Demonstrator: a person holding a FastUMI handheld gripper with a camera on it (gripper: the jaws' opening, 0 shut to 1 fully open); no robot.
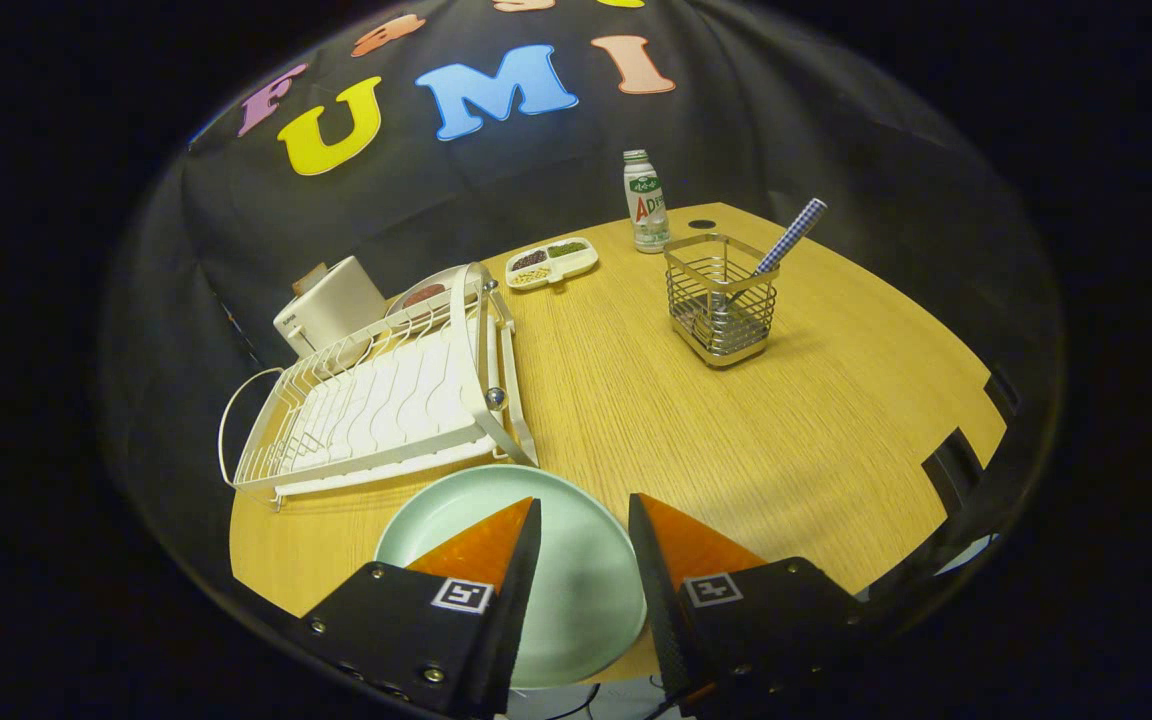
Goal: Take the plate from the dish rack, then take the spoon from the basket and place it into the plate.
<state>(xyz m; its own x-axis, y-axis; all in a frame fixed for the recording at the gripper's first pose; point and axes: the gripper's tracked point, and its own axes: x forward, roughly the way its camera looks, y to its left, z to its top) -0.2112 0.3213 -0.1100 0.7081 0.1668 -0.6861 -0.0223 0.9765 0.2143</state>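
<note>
A pale green plate (576, 560) lies flat on the wooden table (736, 440), right under my gripper (584, 505), just in front of the white dish rack (376, 400). The rack stands ahead to the left with no plate in its slots. My gripper is open and nothing sits between its fingers, which hover over the plate. Beyond them to the right stands a wire basket (721, 297). A spoon (788, 237) with a blue checked handle leans out of the basket's far right corner.
A white toaster (328, 303) stands behind the rack, with a dish (426, 293) beside it. A divided snack tray (551, 262) and a small bottle (645, 200) stand at the table's far side. The table's edge runs close on the right.
</note>
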